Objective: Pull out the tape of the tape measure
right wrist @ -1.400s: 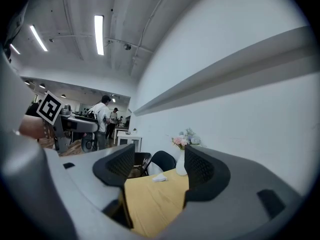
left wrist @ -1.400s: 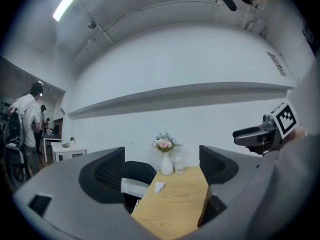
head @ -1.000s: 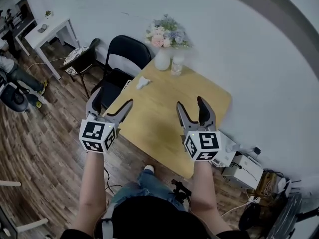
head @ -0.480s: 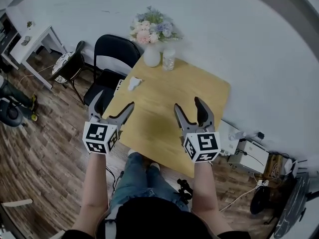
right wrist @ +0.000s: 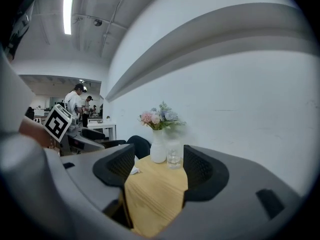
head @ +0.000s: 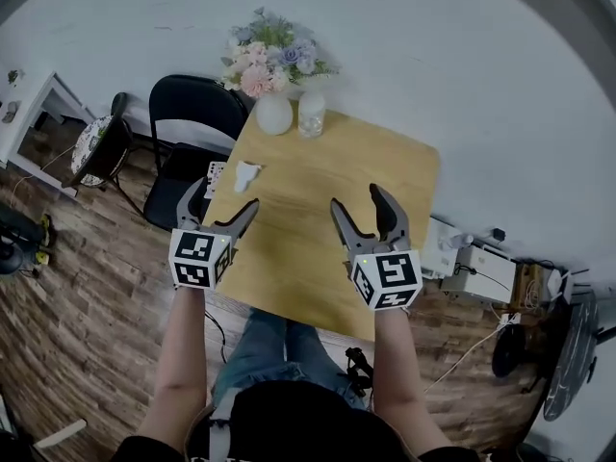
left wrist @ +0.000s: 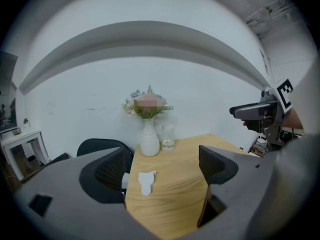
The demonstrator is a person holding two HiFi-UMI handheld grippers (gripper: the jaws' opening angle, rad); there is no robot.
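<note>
No tape measure is recognisable in any view. A small white object (head: 247, 174) (left wrist: 146, 181) lies near the left edge of the wooden table (head: 327, 229); what it is cannot be told. My left gripper (head: 223, 198) (left wrist: 162, 171) hovers open over the table's left front edge, with nothing between its jaws. My right gripper (head: 357, 198) (right wrist: 157, 171) hangs open above the table's front right part, also empty. The left gripper view shows the right gripper (left wrist: 260, 111) off to the right side.
A white vase of flowers (head: 272, 114) and a glass (head: 311, 114) stand at the table's far edge by the wall. A black chair (head: 192, 123) sits at the table's left, and a stool (head: 101, 147) stands further left. Boxes and cables (head: 481, 272) lie on the floor to the right. People (right wrist: 75, 101) stand far off.
The table and vase have drifted left and closer in the head view as the person stepped up. Both grippers kept open and now hang over the tabletop.
</note>
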